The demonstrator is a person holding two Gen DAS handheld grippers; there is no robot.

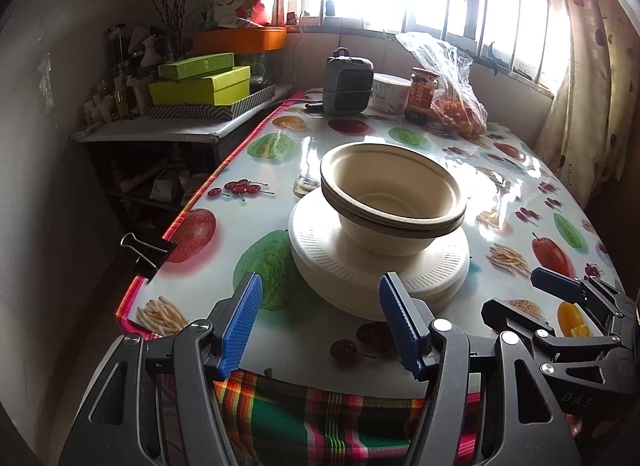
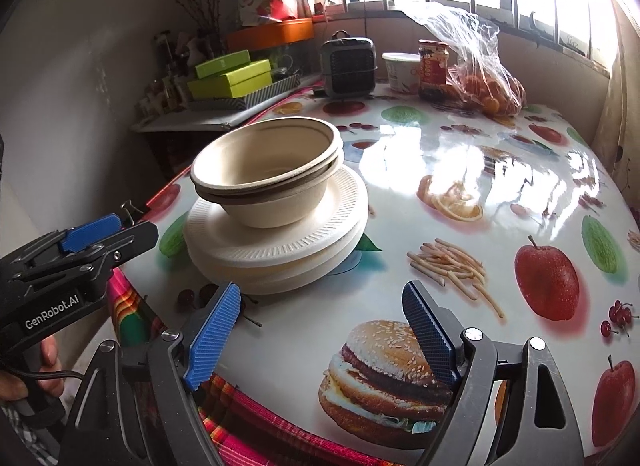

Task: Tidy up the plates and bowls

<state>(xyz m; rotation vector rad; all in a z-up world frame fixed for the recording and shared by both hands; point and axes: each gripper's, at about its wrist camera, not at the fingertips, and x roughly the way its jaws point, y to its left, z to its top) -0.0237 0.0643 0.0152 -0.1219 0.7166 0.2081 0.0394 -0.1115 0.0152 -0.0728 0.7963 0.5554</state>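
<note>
Two nested beige paper bowls (image 1: 394, 201) sit on a stack of white paper plates (image 1: 380, 266) near the table's front edge. The same bowls (image 2: 268, 173) and plates (image 2: 280, 242) show at centre left in the right wrist view. My left gripper (image 1: 320, 310) is open and empty, just in front of the plate stack, its blue fingers either side of the near rim's left part. My right gripper (image 2: 320, 322) is open and empty, to the right of the stack over the table's front edge. It also shows in the left wrist view (image 1: 560, 298), and the left gripper shows in the right wrist view (image 2: 92, 231).
The table (image 2: 500, 193) has a glossy fruit-print cover. At the back stand a grey small heater (image 1: 346, 83), a white tub (image 1: 390, 93), a red jar (image 1: 422, 95) and a bag of oranges (image 1: 460, 109). A side shelf with green boxes (image 1: 200, 83) is at left. A binder clip (image 1: 146, 252) grips the left edge.
</note>
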